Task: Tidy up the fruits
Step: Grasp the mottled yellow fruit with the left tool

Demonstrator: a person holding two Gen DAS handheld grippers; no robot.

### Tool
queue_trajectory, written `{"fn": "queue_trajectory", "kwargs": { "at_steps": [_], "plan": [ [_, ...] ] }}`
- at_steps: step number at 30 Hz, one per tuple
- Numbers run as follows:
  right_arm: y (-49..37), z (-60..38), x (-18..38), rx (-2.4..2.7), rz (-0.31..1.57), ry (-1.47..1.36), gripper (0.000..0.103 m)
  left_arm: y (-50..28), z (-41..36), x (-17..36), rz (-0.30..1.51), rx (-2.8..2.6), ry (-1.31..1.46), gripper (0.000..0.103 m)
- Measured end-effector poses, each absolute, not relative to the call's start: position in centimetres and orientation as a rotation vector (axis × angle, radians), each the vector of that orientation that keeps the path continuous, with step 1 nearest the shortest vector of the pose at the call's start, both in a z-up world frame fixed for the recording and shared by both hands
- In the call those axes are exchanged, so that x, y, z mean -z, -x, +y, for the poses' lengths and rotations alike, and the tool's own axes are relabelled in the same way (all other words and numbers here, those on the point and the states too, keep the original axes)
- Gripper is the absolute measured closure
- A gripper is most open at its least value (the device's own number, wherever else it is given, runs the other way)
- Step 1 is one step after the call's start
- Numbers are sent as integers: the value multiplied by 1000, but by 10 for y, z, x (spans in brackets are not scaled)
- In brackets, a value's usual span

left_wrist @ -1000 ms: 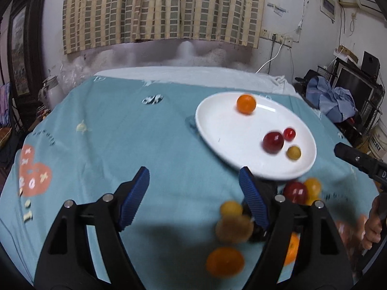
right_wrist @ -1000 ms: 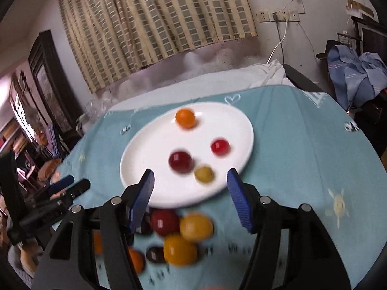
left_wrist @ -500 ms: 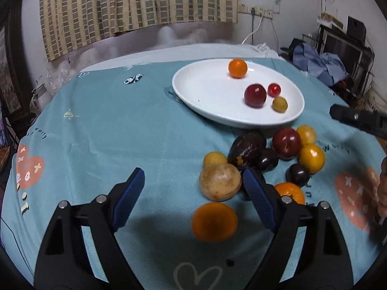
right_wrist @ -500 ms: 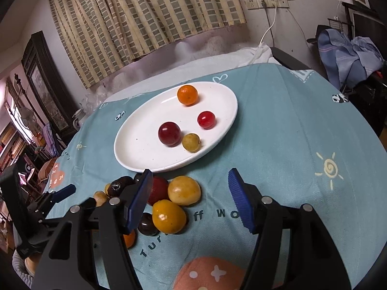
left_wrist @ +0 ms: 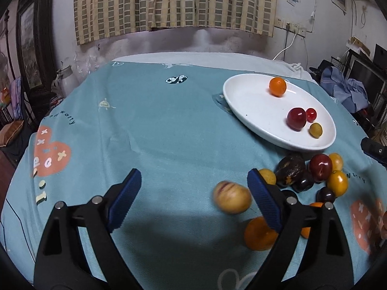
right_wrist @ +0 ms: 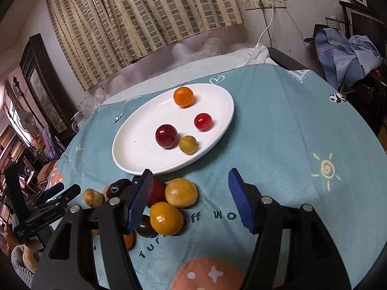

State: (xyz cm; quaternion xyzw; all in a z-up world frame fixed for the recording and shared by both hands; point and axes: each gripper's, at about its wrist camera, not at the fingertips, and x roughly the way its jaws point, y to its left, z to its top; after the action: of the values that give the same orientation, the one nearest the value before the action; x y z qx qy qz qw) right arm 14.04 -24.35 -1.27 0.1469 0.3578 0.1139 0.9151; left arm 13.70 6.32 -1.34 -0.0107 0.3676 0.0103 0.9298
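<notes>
Fruits are lying in a loose pile [right_wrist: 167,205] on the teal tablecloth [left_wrist: 157,133], just beside the near rim of the white plate [right_wrist: 135,149], where an orange [right_wrist: 183,96], a dark red plum [right_wrist: 166,136], a small red fruit [right_wrist: 203,121] and a little yellowish one [right_wrist: 187,145] are already sitting. They are looking small, round and smooth, so they are likely light but prone to rolling and slipping; the dark soft ones may bruise under a hard squeeze. Taking each one across its widest middle, from above, is looking safest.

The left gripper [left_wrist: 193,195] is hovering low over the cloth, its jaws opening wide, with a blurred tan fruit [left_wrist: 231,200] lying between them near the right-side pad, not pinched. A large orange fruit [left_wrist: 260,234] is sitting partly behind that jaw. The right gripper [right_wrist: 191,198] is hanging over the pile's edge, spread and holding nothing, a yellow fruit [right_wrist: 181,192] showing between its blue pads.
</notes>
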Motion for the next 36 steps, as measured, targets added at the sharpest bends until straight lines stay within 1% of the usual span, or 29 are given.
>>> {"fn": "queue_trajectory", "kwargs": {
  "at_steps": [7,15,19,21,24,26,28,31,36],
  "plan": [
    [-141,-243,12,-234,740,-299,38,-136,46,25,793,20,-51,14],
    [-143,-248,11,-227,742,-314,38,-115,52,28,802,36,-33,14],
    [-142,-246,12,-230,748,-297,38,-120,55,33,824,32,-15,23],
    [-143,-246,12,-231,750,-294,38,-123,56,36,835,49,3,25],
    [-143,-245,13,-230,751,-294,38,-125,57,37,850,82,30,33],
    [-143,-245,14,-227,756,-295,38,-126,61,39,866,117,73,43],
    [-144,-244,15,-226,760,-295,38,-130,65,42,884,150,122,45],
    [-145,-242,17,-227,767,-286,38,-137,67,48,903,178,170,45],
    [-145,-239,20,-232,779,-269,38,-143,65,52,901,177,156,45]
  ]
}}
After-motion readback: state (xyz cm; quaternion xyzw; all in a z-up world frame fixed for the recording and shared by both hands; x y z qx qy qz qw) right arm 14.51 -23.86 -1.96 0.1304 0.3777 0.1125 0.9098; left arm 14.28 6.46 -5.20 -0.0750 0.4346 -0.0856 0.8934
